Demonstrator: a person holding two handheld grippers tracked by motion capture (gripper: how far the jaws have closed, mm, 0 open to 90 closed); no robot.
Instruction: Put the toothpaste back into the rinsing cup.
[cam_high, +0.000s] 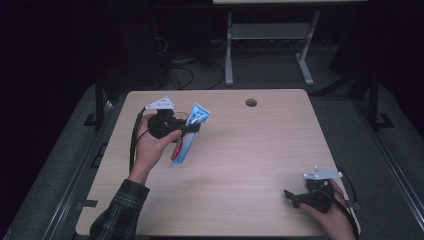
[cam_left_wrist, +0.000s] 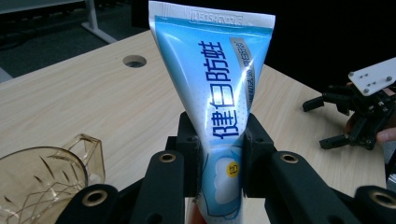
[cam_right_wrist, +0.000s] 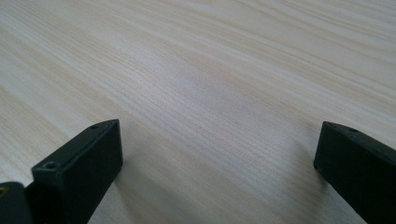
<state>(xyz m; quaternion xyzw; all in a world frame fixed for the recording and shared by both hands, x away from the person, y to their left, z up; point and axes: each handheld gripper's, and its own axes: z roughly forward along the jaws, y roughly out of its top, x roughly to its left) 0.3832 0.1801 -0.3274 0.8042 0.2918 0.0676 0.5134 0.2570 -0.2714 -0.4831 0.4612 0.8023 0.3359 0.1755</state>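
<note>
**A:** What have I got in the left gripper (cam_high: 184, 131)?

**B:** The tube (cam_left_wrist: 219, 102) — blue and white toothpaste, with a red end low down. From the left gripper view I see my pads pressed on both sides of it, about halfway along, so the jaws are closed onto it and part-way in, not wide.

**A:** How does it sit?

**B:** Crimped end up, tilted a little. In the high view it hangs over the left half of the table (cam_high: 250, 165), lower end close to the wood; whether it touches, I can't tell.

**A:** Anything near it?

**B:** An amber glass cup (cam_left_wrist: 44, 179) sits at the lower left of the left gripper view, just beside my jaws. There's a round hole (cam_high: 251, 102) in the table near the far edge.

**A:** And the right gripper (cam_high: 294, 196)?

**B:** Well apart from the tube, at the near right corner, low over the table. Its jaws stand wide — in the right gripper view they are far apart at either side, with bare wood between them and nothing held.

**A:** Can I see it from the left side too?

**B:** Yes, far right of the left gripper view, jaws spread.
</note>
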